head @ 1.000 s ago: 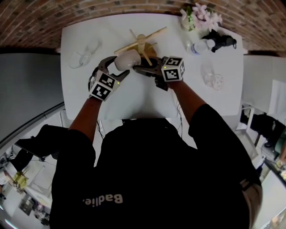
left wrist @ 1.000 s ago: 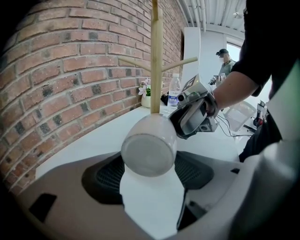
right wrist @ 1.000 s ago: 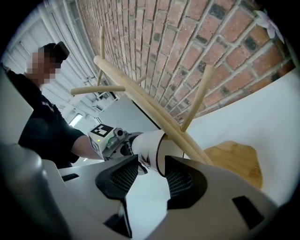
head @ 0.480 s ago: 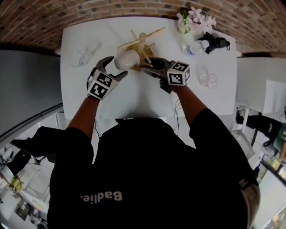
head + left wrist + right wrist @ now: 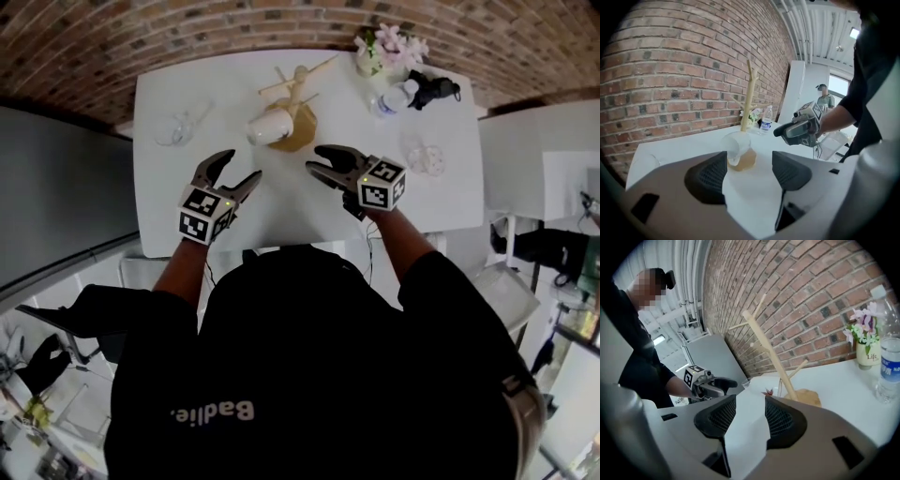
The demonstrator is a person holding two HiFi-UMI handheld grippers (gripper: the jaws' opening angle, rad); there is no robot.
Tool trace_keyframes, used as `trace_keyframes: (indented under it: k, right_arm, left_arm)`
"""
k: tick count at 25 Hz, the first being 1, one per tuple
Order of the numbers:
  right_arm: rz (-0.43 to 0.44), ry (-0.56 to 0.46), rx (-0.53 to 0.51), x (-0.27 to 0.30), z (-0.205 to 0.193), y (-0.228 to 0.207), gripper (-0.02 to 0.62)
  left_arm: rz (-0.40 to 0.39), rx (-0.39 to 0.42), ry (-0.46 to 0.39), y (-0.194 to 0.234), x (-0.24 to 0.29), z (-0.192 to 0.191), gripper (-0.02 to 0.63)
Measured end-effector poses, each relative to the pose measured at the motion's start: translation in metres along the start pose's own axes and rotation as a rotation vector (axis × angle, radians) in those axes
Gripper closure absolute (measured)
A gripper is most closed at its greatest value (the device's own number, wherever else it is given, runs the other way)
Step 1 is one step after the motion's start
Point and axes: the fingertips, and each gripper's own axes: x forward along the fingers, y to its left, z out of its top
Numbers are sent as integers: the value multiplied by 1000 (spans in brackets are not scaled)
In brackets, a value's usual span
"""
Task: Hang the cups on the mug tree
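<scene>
Brick wall backs the white table (image 5: 281,202). One white cup (image 5: 270,126) seems to hang on the mug tree (image 5: 298,94) near the far edge. A glass cup (image 5: 173,129) near the far left corner and a second glass cup (image 5: 424,155) near the right edge are not yet hung. The left gripper (image 5: 240,166) is empty and its jaws are closing. The right gripper (image 5: 317,159) is open and empty.

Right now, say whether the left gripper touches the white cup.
Apart: the head view shows bare table between the left gripper and white cup; its jaws are closing, nothing between them.
</scene>
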Motion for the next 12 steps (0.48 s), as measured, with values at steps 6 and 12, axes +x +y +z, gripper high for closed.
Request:
trace_keyframes:
  k: [6, 12]
  right_arm:
    - [-41, -63, -66, -6, 11, 56, 422]
    - [-67, -112, -132, -7, 28, 111, 451]
  left_arm:
    - [-42, -18, -111, -36, -49, 9, 364]
    - [-94, -8, -222, -65, -93, 33, 434]
